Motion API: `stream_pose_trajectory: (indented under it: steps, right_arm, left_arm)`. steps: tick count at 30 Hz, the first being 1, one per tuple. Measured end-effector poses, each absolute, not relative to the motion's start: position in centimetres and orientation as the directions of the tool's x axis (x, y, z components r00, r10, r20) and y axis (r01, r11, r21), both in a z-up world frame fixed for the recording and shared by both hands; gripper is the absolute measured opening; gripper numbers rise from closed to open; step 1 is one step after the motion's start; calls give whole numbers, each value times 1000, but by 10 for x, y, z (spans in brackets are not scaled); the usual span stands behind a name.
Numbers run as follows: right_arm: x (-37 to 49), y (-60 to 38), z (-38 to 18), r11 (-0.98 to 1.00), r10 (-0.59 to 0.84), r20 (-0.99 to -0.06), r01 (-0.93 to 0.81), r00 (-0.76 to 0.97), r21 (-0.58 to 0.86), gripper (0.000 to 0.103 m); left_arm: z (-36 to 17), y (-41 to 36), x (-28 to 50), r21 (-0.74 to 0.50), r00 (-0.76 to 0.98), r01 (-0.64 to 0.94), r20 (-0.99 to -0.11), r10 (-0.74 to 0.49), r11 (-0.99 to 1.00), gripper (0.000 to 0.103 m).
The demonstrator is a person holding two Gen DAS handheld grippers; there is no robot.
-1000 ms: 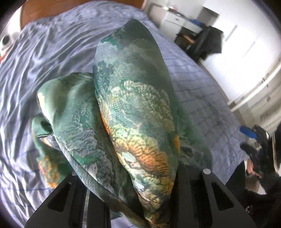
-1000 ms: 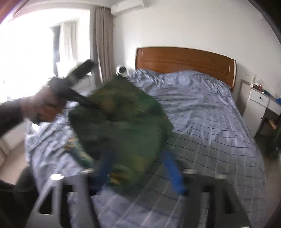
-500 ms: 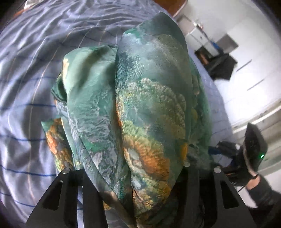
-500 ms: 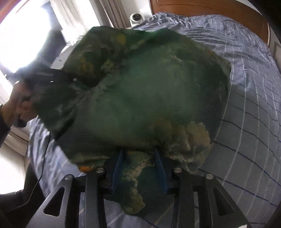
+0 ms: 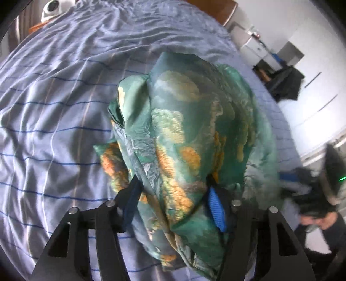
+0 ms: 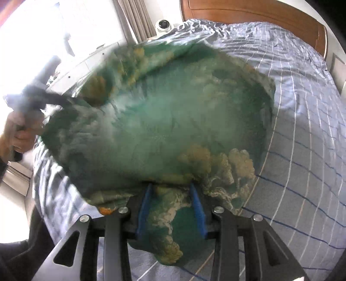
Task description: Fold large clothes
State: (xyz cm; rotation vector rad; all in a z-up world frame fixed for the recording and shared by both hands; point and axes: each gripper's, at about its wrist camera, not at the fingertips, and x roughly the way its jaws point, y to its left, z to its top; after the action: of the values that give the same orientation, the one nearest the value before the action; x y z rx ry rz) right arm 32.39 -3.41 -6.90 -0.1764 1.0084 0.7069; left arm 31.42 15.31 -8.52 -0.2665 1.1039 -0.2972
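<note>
Since a second ago I see both grippers lower, the green and orange patterned silky garment now bunched on the blue-striped grey bedsheet. My left gripper has just been opening, cloth loose between its jaws; my right gripper pinches a fold. Bare sheet lies open beside the bundle. Only the right view shows the hand and wooden headboard.

No readable text, label, brand or number shows anywhere.
</note>
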Motion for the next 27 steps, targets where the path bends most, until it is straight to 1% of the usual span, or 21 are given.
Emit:
stream_pose_trajectory:
  steps: [3, 5, 8, 11, 14, 16, 17, 22, 27]
  right_arm:
    - [330, -38, -35, 771, 501, -782, -603, 371, 208, 37]
    - [351, -34, -10, 784, 516, -754, -579, 407, 225, 37]
    - [387, -20, 7, 806, 511, -739, -545, 440, 233, 37]
    - [428, 2, -8, 826, 487, -758, -510, 434, 239, 38]
    - [468, 30, -70, 849, 427, -856, -457, 293, 267, 38]
    - [472, 42, -97, 855, 382, -883, -469, 275, 224, 38]
    - [474, 43, -101, 857, 376, -885, -466, 277, 218, 38]
    - [470, 42, -94, 861, 372, -878, -466, 302, 205, 38]
    - [416, 23, -57, 831, 411, -825, -532, 387, 164, 38]
  left_arm:
    - [-96, 163, 320, -359, 418, 95, -832, -364, 929, 59]
    - [-101, 166, 322, -359, 419, 98, -831, -366, 928, 59]
    - [-108, 170, 318, -374, 417, 97, -826, -379, 922, 60]
    - [-116, 173, 321, -388, 410, 92, -825, -390, 917, 60]
    - [-123, 176, 323, -384, 405, 79, -831, -381, 920, 60]
    - [-129, 177, 326, -383, 401, 70, -835, -377, 921, 60]
    - [-131, 177, 326, -384, 402, 71, -834, -379, 921, 60]
    - [-129, 177, 325, -383, 407, 82, -830, -382, 920, 61]
    - [-129, 176, 323, -382, 412, 87, -827, -382, 920, 61]
